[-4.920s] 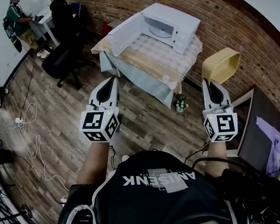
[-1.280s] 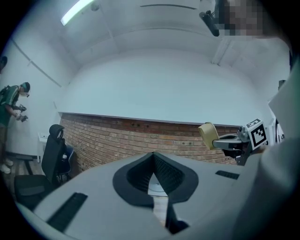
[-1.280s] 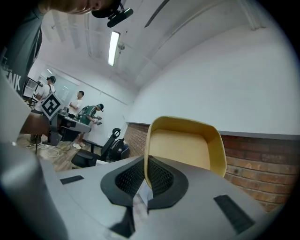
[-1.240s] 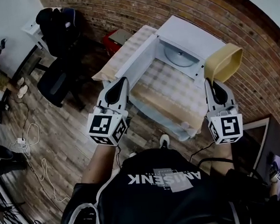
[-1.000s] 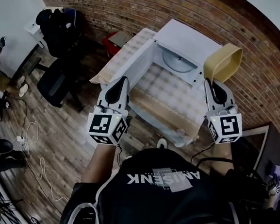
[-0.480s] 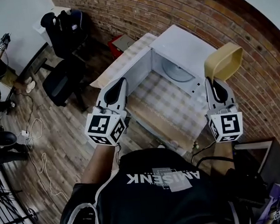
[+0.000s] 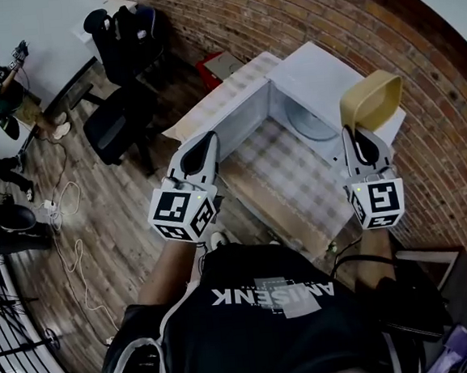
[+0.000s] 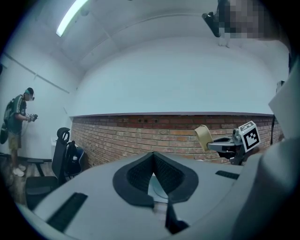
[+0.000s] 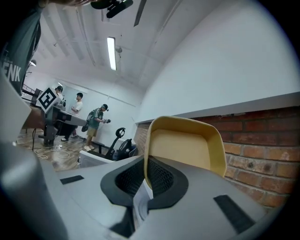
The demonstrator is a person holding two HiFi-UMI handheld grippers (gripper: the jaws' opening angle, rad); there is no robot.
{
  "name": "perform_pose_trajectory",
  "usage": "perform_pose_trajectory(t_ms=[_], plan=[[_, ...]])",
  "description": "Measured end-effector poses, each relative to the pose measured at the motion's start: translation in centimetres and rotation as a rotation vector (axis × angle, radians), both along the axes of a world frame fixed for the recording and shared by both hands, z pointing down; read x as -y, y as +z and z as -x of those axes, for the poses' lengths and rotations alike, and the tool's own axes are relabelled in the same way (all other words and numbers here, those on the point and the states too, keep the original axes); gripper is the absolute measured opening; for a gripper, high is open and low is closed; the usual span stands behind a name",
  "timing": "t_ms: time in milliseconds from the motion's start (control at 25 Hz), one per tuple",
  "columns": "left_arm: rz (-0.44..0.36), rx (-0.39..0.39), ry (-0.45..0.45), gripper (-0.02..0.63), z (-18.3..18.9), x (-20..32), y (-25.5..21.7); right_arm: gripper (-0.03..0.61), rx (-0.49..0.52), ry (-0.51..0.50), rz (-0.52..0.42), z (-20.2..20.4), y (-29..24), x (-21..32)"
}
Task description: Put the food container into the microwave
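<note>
The white microwave (image 7: 322, 84) stands on a table with a checked cloth (image 7: 285, 177), its door (image 7: 232, 121) swung open to the left and the turntable visible inside. My right gripper (image 7: 359, 140) is shut on the rim of a yellow food container (image 7: 370, 101), held tilted in the air at the microwave's right front. In the right gripper view the container (image 9: 185, 145) stands up from between the pads. My left gripper (image 7: 202, 150) hovers by the door's edge, shut with nothing in it; the left gripper view shows its pads (image 8: 140, 173) meeting.
A brick wall (image 7: 432, 132) runs behind the microwave. Black office chairs (image 7: 118, 123) and a red box (image 7: 221, 63) stand to the left. A person (image 7: 1, 80) stands far left by a white wall. Cables (image 7: 67, 237) lie on the wooden floor.
Both grippers have come closer to the table and the open microwave, and the microwave now lies between them. The container stays in the right gripper.
</note>
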State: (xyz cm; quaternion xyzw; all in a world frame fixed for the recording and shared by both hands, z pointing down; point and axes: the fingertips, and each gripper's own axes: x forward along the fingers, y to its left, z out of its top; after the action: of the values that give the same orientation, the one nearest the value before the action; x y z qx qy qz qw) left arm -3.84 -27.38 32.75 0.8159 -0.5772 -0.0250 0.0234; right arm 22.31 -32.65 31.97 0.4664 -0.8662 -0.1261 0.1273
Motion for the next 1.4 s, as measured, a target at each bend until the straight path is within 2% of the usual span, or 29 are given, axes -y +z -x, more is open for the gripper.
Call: perform_pose_trajectory(t_ms=[480, 800, 1160, 1400], plan=[[0.028, 0.001, -0.044, 0.011, 5.2, -0.6, 2.5, 0.045, -0.072, -0.166, 0.108, 8.9, 5.2, 0.5], [0.064, 0.006, -0.028, 0.011, 5.7, -1.3, 5.3, 0.044, -0.165, -0.291, 0.193, 13.6, 10.1, -0.5], [0.103, 0.004, -0.016, 0.011, 6.4, -2.2, 8.0, 0.046, -0.309, -0.525, 0.242, 18.7, 15.6, -4.5], [0.130, 0.010, -0.021, 0.011, 6.9, -2.8, 8.9, 0.045, -0.367, -0.580, 0.310, 19.8, 19.0, -5.6]])
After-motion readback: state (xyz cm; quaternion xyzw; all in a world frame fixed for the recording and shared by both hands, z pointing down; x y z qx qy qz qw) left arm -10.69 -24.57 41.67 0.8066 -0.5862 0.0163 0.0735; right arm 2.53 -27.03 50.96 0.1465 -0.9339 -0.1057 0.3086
